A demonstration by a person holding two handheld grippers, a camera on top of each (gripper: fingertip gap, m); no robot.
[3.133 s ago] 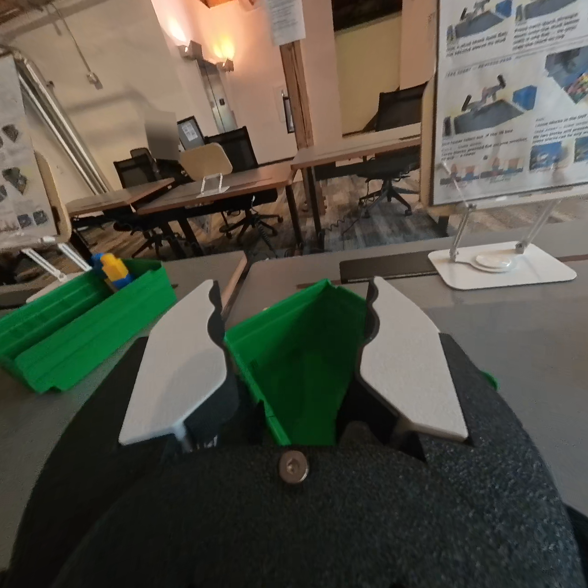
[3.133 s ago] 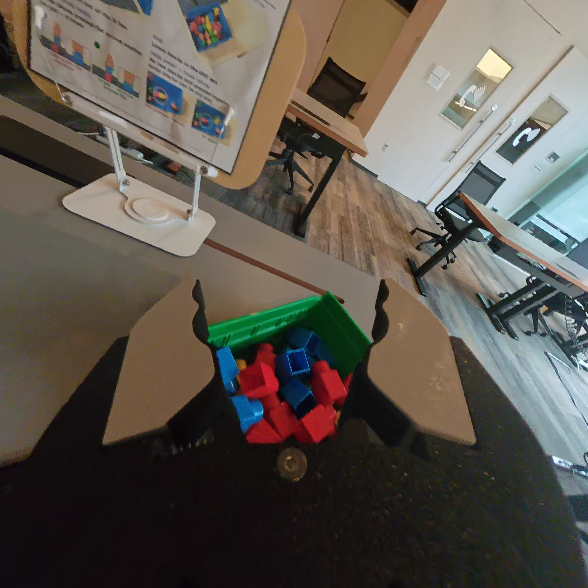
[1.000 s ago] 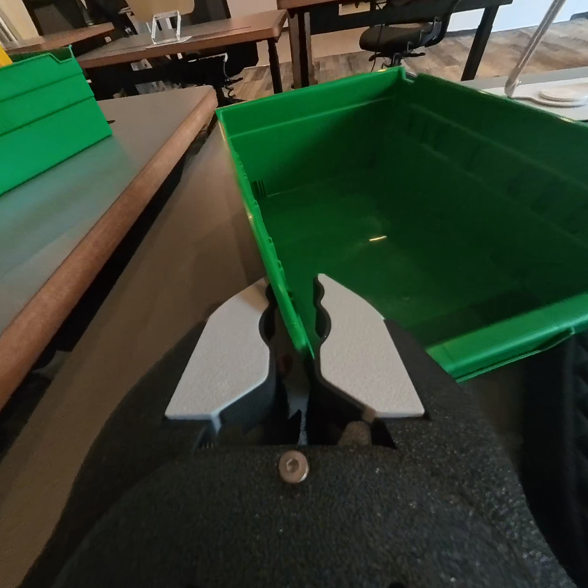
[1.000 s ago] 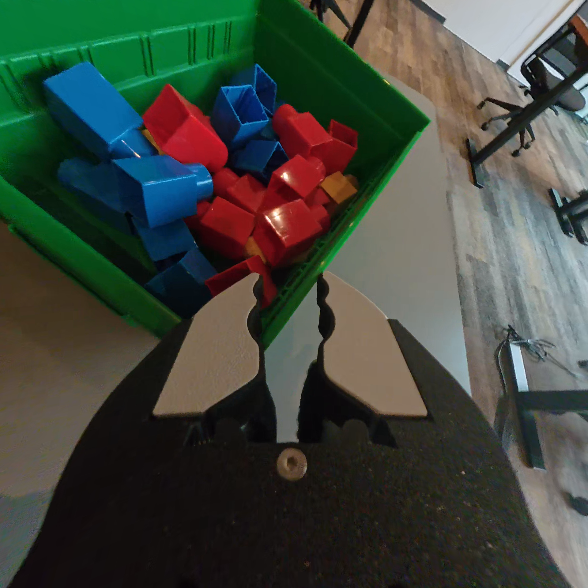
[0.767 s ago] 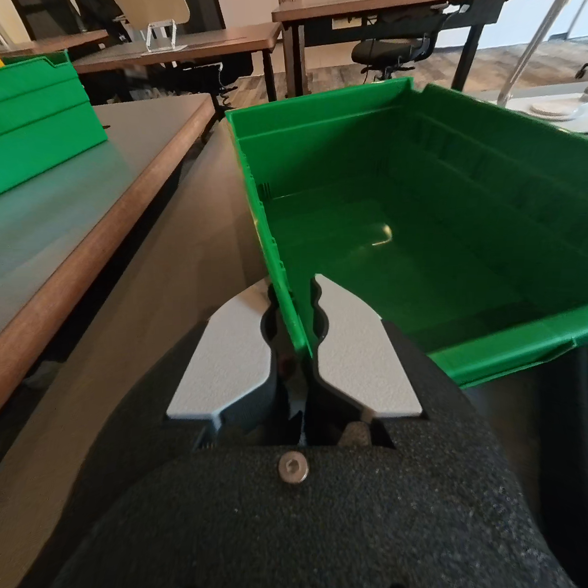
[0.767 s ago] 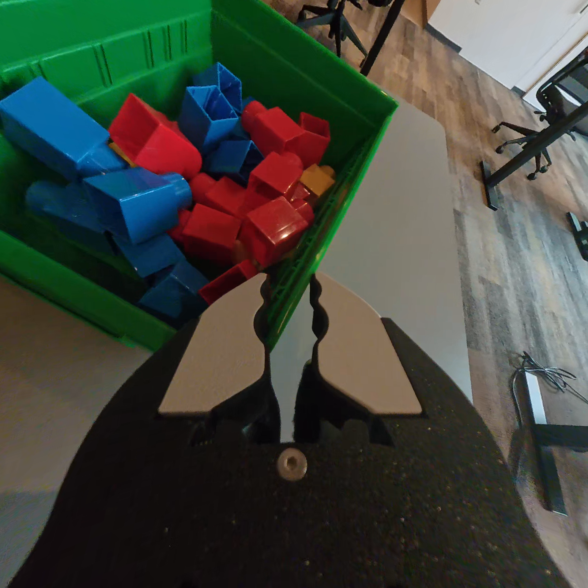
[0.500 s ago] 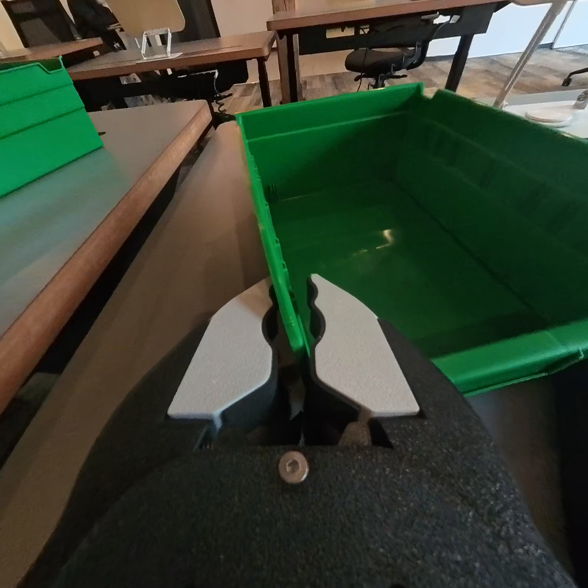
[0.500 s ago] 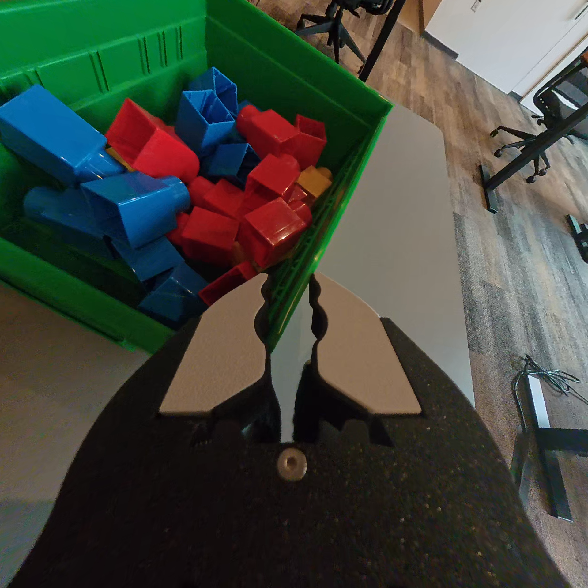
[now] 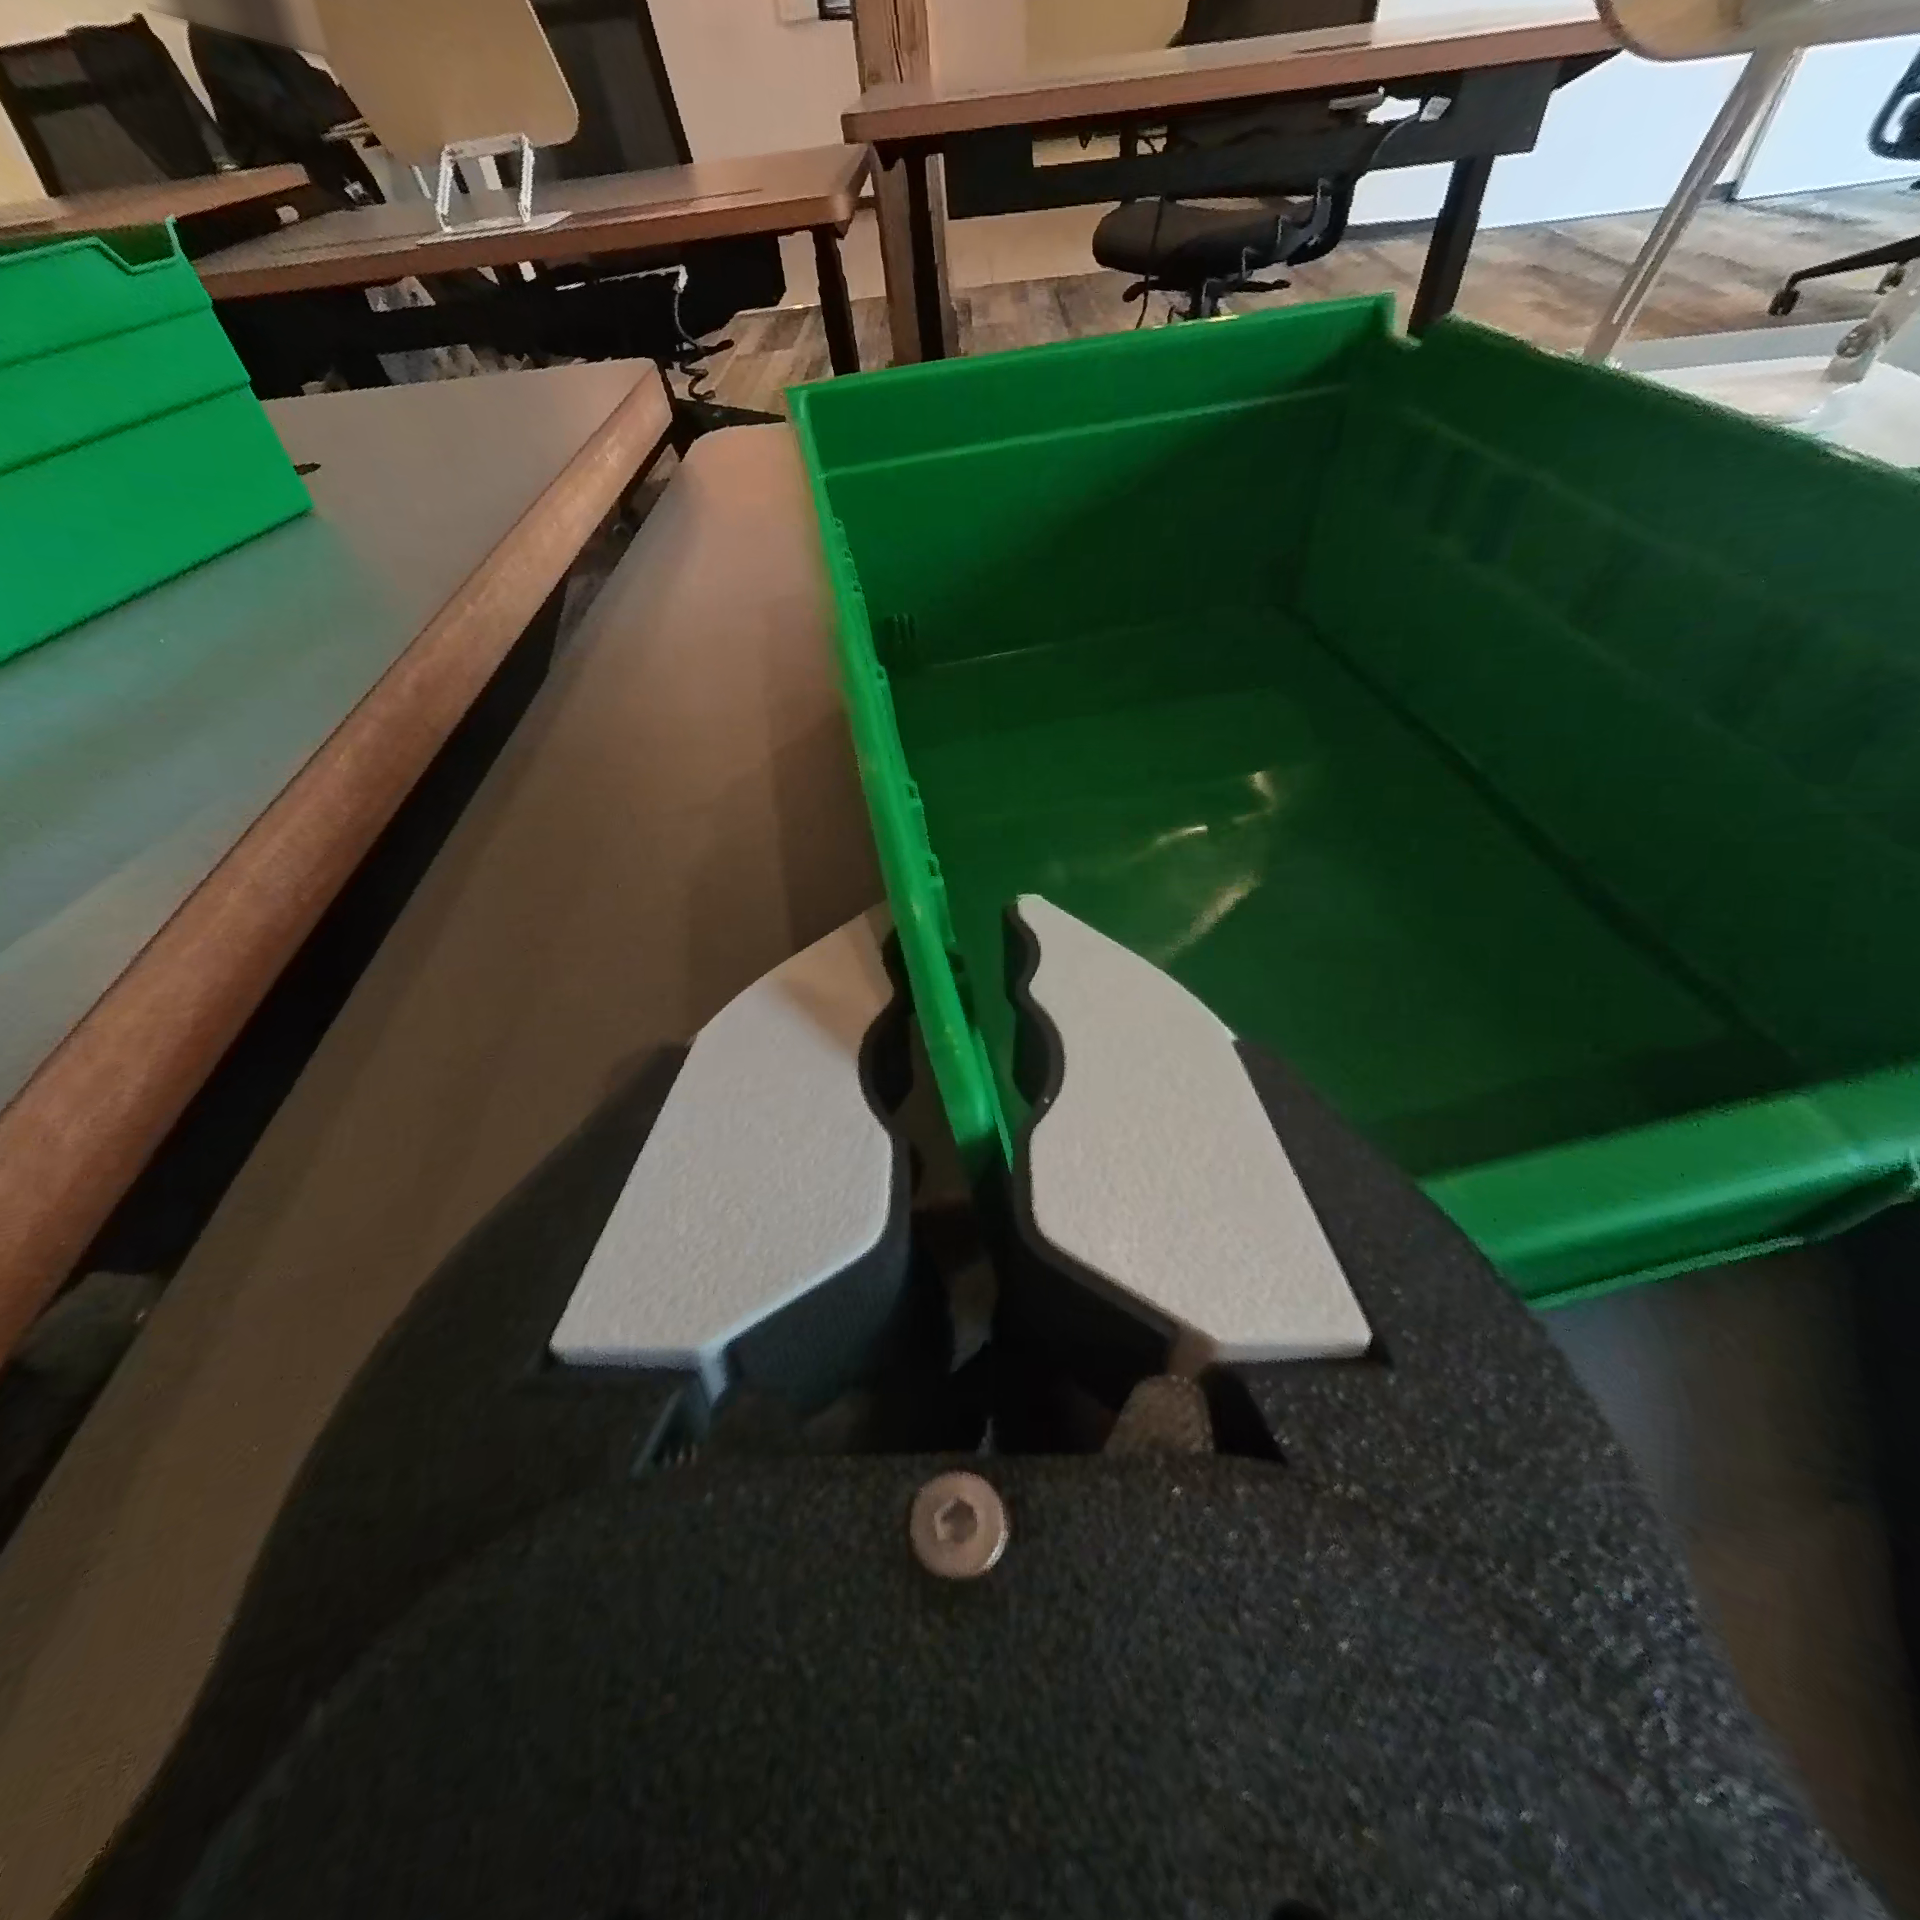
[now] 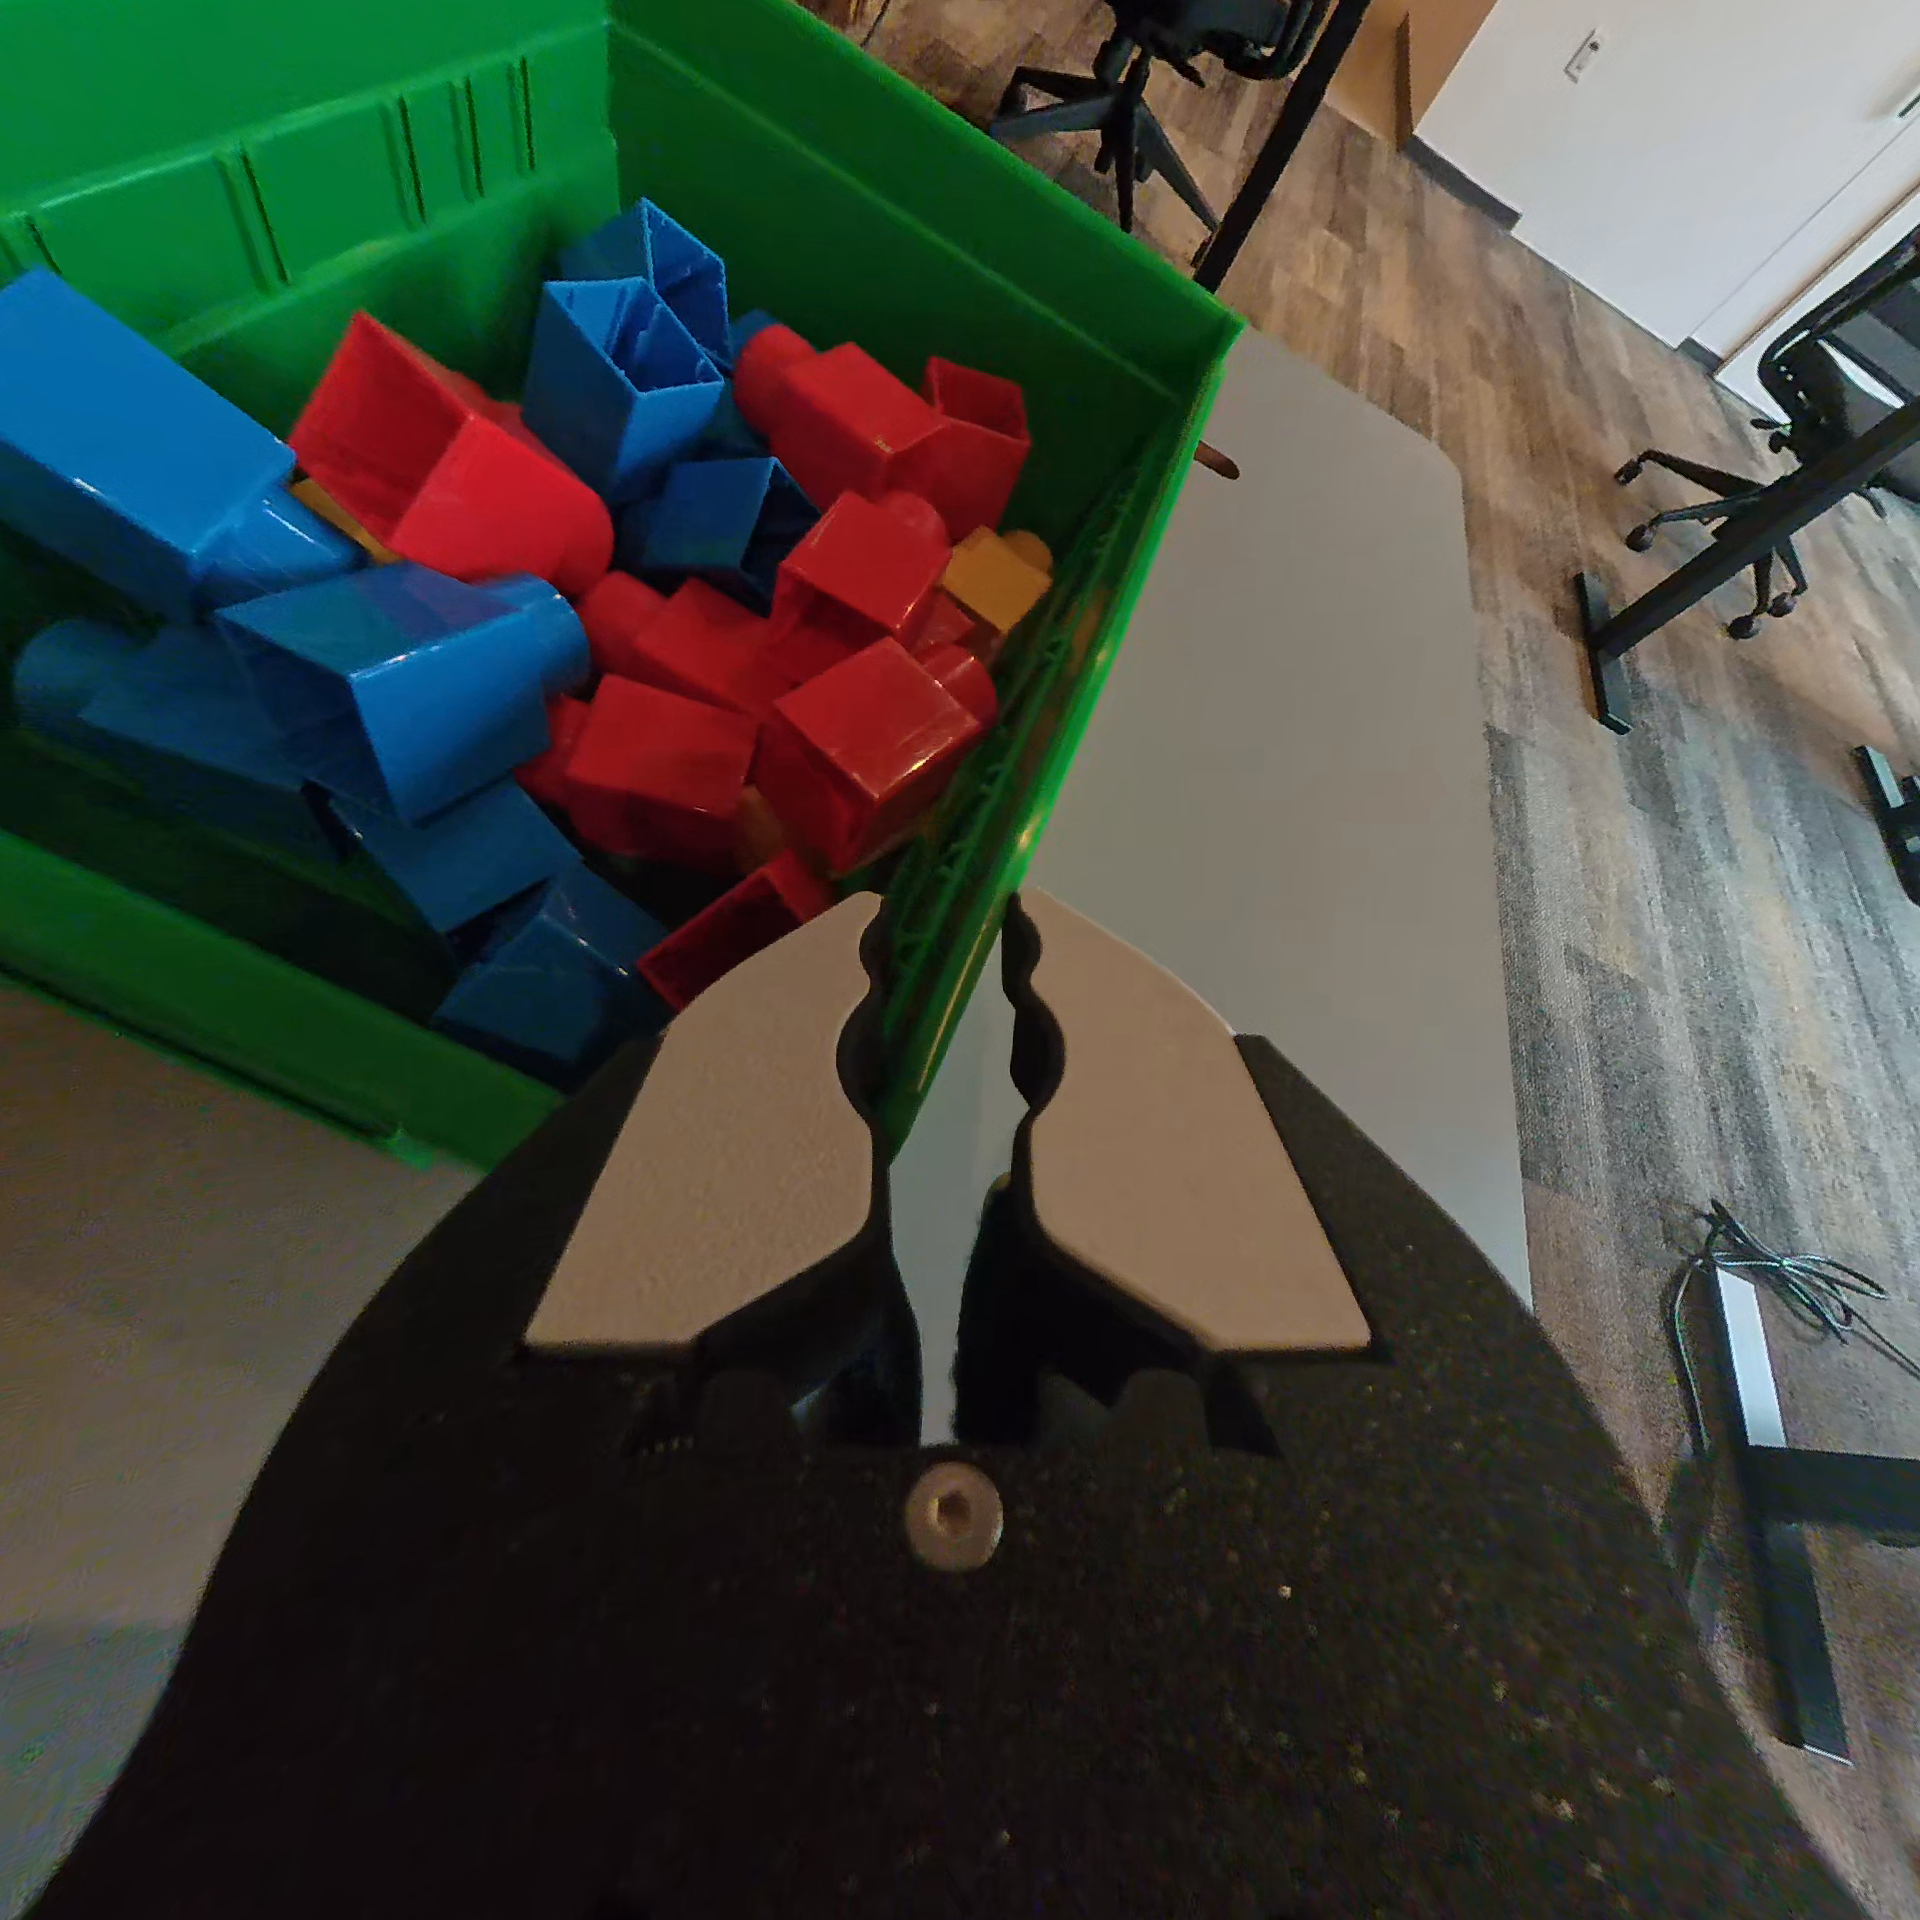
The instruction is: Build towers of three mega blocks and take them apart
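Red, blue and a few orange mega blocks point(image 10: 665, 644) lie heaped in a green bin point(image 10: 1091, 644), lower ones buried. The right gripper point(image 10: 940, 925) clamps its side wall. The left gripper point(image 9: 951, 925) clamps the wall of an empty green bin point(image 9: 1558, 582), its right side cut off.

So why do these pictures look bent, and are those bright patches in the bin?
Left wrist view: wide-angle lens bows the table edge; pale glare streaks on the empty green bin's floor; its right wall is blurred. Right wrist view: floor curves outward, small highlights on red blocks, foam foreground dark.
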